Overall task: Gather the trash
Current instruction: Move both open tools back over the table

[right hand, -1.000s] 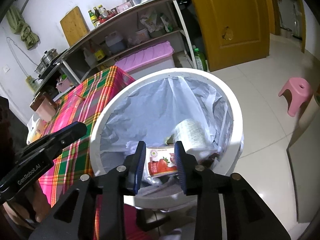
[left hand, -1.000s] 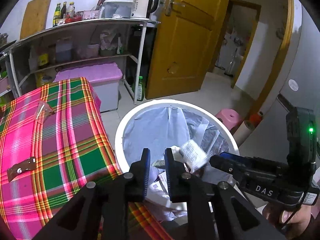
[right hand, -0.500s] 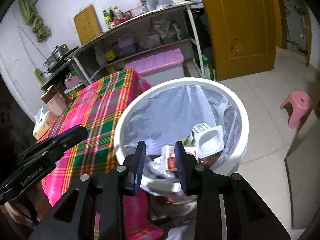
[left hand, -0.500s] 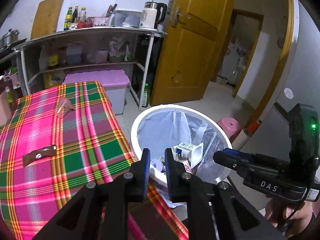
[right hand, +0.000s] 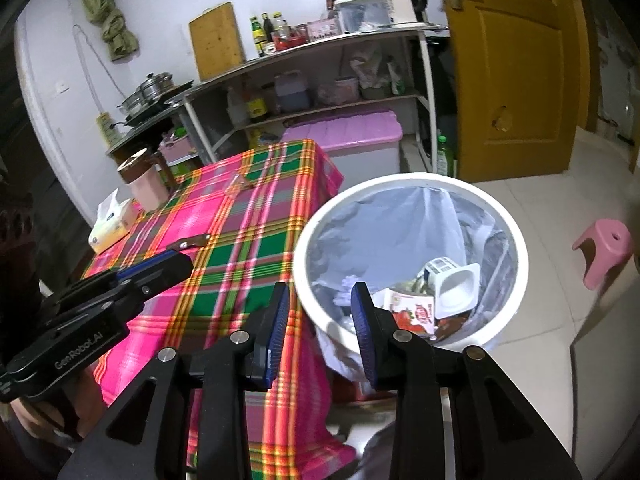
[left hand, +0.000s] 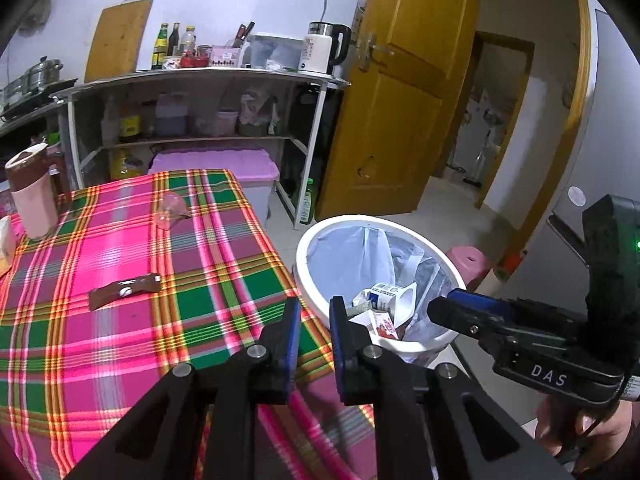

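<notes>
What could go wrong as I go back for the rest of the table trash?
The brown wrapper lies flat on the plaid cloth, so pinching it may snag the fabric. The clear plastic piece is faint and easy to overlook. The pink jug beside the tissue pack could be knocked.

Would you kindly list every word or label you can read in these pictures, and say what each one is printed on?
"DAS": right hand-held gripper, on its body, left wrist view.
"GenRobot.AI": left hand-held gripper, on its body, right wrist view.
Yogurt cup and strawberry wrapper in the bin: print too small to read.
Shelf bottles and kettle: labels blurred.
</notes>
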`<state>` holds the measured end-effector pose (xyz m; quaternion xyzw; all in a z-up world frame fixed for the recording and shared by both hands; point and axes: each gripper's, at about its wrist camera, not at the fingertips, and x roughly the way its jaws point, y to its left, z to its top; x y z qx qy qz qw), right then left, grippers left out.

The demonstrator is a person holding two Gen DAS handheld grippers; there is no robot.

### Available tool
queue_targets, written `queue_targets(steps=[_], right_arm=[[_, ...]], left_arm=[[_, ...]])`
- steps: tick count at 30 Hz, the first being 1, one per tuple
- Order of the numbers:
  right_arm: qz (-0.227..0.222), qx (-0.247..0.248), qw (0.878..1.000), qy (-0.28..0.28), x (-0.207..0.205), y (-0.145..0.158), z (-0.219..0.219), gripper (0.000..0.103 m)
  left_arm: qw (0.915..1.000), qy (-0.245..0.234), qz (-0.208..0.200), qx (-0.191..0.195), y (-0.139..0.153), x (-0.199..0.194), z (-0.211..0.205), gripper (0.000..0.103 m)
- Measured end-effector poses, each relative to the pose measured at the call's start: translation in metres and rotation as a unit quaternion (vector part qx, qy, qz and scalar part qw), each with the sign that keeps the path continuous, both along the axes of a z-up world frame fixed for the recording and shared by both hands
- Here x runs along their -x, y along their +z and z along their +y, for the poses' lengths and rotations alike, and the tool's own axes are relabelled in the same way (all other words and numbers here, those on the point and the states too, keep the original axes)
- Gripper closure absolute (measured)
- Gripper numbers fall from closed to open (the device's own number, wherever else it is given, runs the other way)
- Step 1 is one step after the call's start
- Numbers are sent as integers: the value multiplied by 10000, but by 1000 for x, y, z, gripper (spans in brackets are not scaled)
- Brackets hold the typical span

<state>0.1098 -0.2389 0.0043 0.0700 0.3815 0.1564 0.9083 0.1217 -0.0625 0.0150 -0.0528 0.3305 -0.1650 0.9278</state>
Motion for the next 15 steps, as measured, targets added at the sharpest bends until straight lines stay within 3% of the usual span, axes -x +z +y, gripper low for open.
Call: queue_targets(steps=[15], right_arm=[[-154,8,9990,415,15,9,28,68]], left_arm=[[9994,336,-19,-2,1,24,32,88]])
